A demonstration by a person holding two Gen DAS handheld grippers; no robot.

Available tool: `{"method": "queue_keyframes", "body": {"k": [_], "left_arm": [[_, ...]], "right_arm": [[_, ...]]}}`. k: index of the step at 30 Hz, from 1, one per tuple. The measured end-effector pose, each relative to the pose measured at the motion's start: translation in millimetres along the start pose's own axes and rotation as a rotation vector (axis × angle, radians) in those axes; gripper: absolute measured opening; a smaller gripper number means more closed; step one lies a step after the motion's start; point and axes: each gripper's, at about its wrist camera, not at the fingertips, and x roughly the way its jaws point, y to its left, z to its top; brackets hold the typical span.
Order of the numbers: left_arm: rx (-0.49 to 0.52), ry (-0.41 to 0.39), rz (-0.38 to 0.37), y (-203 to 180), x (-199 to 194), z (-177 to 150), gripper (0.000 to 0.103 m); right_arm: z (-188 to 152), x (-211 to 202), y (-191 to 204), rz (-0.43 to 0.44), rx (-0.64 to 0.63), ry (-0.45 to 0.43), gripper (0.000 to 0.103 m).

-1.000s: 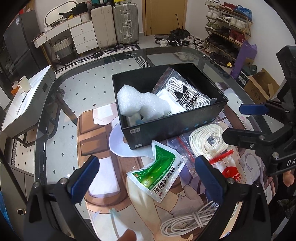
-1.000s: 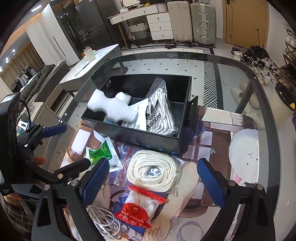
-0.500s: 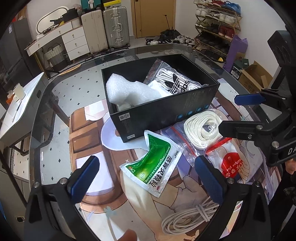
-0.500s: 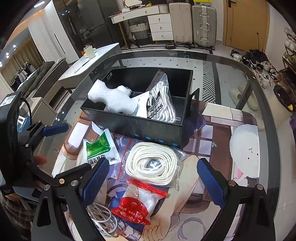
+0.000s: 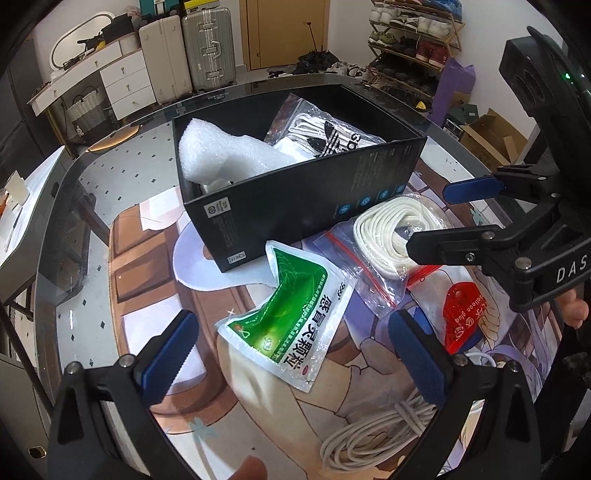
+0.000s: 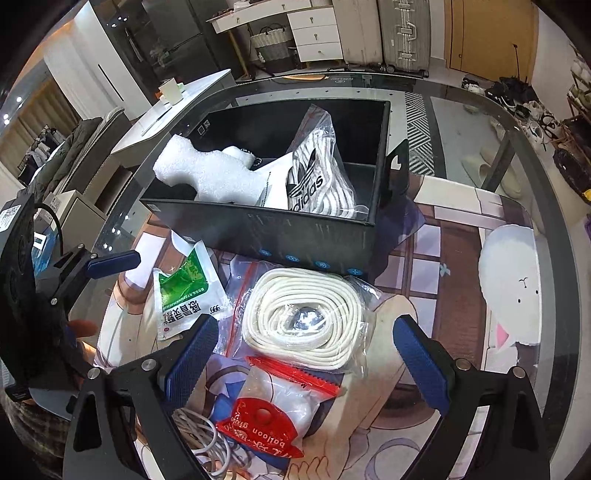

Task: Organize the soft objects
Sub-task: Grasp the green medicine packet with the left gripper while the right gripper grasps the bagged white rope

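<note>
A black box [image 5: 295,199] [image 6: 258,229] on the glass table holds white foam [image 5: 225,155] [image 6: 207,173] and an Adidas bag [image 5: 325,136] [image 6: 314,181]. In front lie a green medicine pouch [image 5: 291,321] [image 6: 184,291], a zip bag with coiled white rope [image 5: 391,232] [image 6: 306,317], a red-labelled balloon glue bag [image 5: 461,317] [image 6: 269,417] and a white cable [image 5: 380,432] [image 6: 207,439]. My left gripper [image 5: 295,354] is open above the pouch. My right gripper [image 6: 306,358] is open around the rope bag's near edge, holding nothing.
A printed mat [image 5: 155,280] covers the table under the objects. The round glass table edge [image 6: 554,206] curves at right. Suitcases [image 5: 184,48], a dresser and a shoe rack [image 5: 410,33] stand on the floor beyond.
Both grippers have moved down and forward toward the items in front of the box; the pouch and rope bag appear larger. Both stay open; nothing was grasped.
</note>
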Motion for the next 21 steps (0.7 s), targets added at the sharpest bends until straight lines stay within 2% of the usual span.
{"method": "queue_keyframes", "body": {"k": [13,21], "left_arm": [[0.024,-0.011,-0.040,4,11,-1,0.100],[0.051,0.015,-0.020,-3,24,-1,0.096]], "right_arm": [[8,27,3,0.002,0.040,0.049,0.097],[15,40,13,-0.039,0.033,0.062,0.097]]}}
